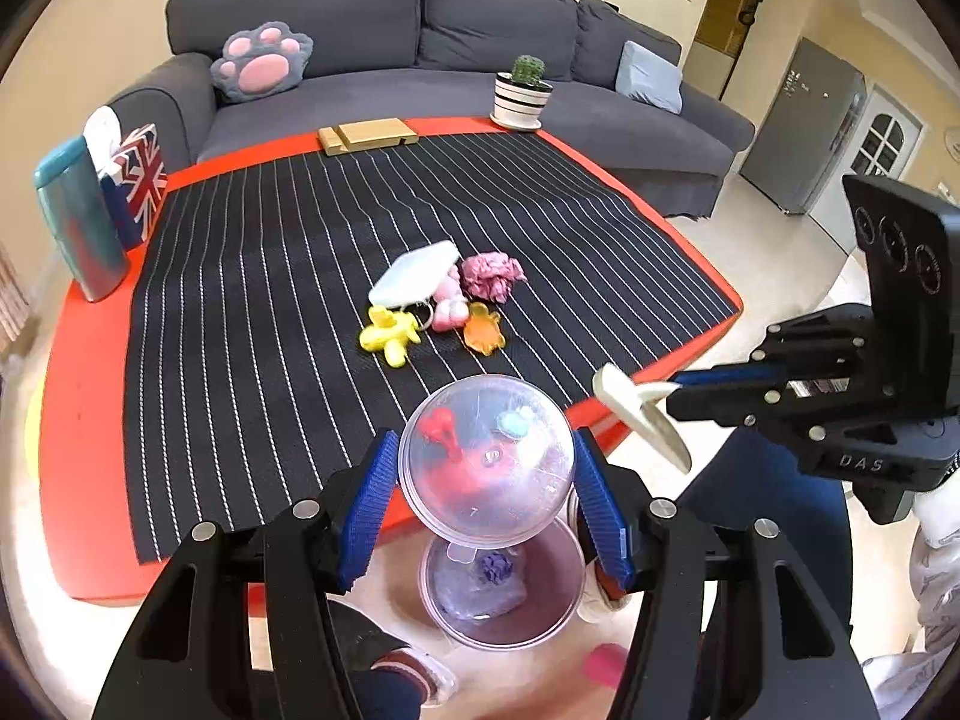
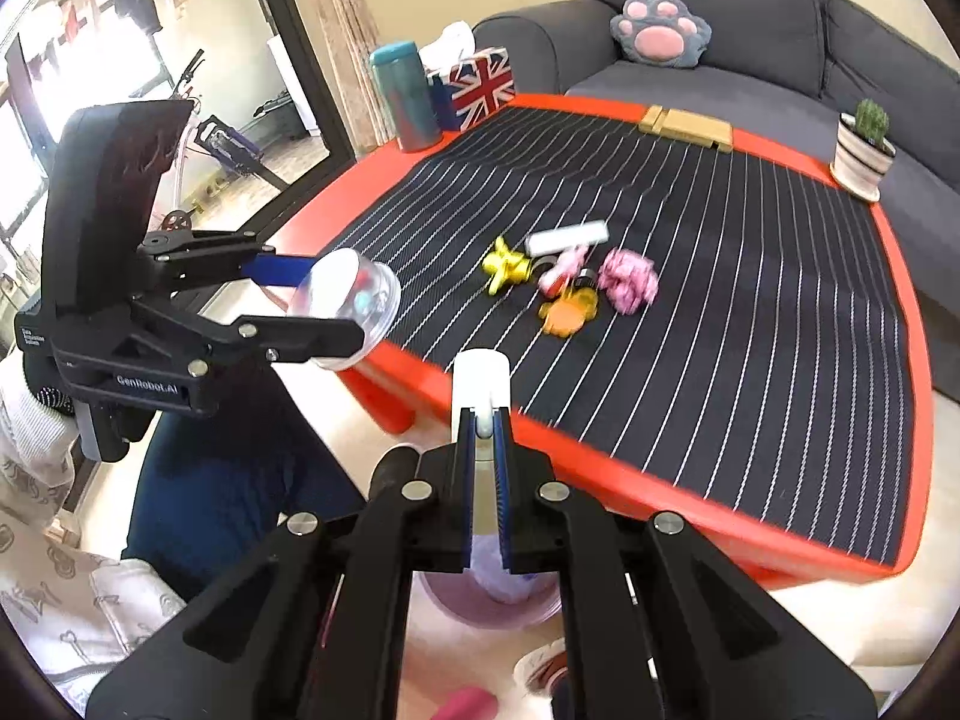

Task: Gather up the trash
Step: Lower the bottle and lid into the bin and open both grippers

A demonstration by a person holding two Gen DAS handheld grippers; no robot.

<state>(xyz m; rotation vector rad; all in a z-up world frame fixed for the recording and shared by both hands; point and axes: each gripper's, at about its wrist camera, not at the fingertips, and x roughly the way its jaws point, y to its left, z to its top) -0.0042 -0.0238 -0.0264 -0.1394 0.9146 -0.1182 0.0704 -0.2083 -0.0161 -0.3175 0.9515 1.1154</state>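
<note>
The left gripper point(image 1: 486, 492) clamps a clear plastic cup point(image 1: 486, 456) holding colourful bits; below it sits a purple bin point(image 1: 504, 594), and right of it the right gripper point(image 1: 672, 399) pinches a white scoop point(image 1: 642, 414).

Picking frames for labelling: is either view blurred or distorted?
Left wrist view: sharp, fisheye bends the red table edge; clear plastic cup crisp. Right wrist view: motion-smeared, crumpled pink wrapper and white spoon soft.

Both wrist views look steeply down from just off the near edge of the red bench point(image 1: 78, 420), sharing its black pinstriped mat point(image 2: 720, 300) and grey sofa point(image 1: 360, 18).
</note>
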